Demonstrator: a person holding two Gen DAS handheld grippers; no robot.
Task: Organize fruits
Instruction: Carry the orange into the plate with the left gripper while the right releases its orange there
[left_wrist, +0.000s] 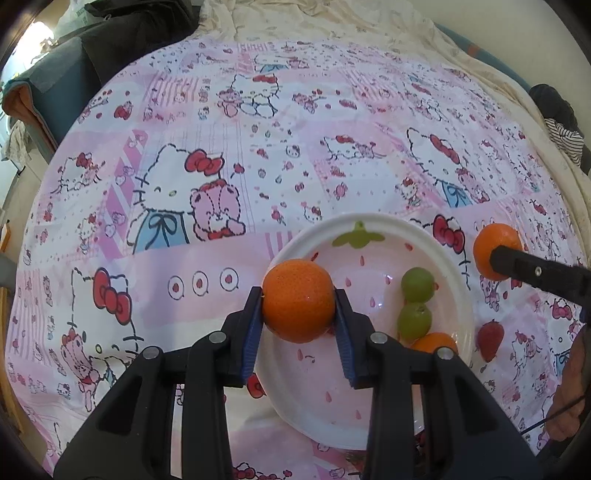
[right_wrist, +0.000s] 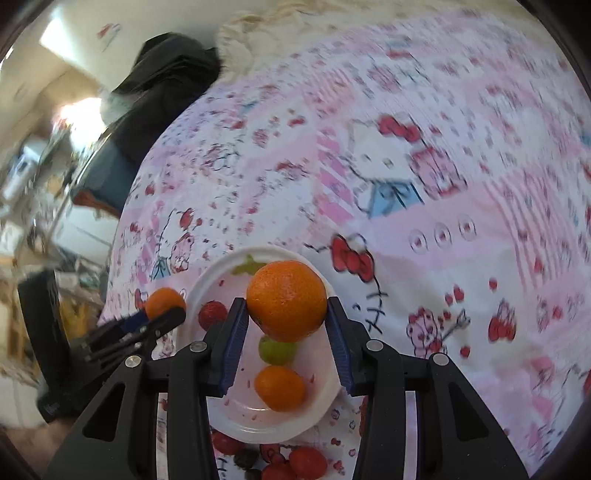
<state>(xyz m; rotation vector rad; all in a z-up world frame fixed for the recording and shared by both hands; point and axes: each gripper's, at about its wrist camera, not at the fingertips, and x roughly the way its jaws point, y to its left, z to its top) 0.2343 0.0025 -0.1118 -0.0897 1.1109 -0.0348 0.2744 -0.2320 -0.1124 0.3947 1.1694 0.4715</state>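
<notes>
Two oranges: one gripped in each tool
Left tool (left_wrist: 298, 306): pads clamped on an orange (left_wrist: 298, 300), held above the plate's near-left rim
Right tool (right_wrist: 286, 314): clamped on another orange (right_wrist: 286, 300), over the plate (right_wrist: 221, 273)
Plate contents: two green fruits (left_wrist: 417, 284), one small orange (right_wrist: 279, 387)
Strawberry (left_wrist: 490, 339): on the patterned cloth (left_wrist: 221, 147), just beside the plate

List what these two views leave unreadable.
- Right wrist view: cloth print and room at left are motion-blurred.
- Right wrist view: fruits at the bottom edge are cut off, partly behind the right hand-held gripper.
- Left wrist view: small orange in the plate is partly behind the left hand-held gripper.
</notes>
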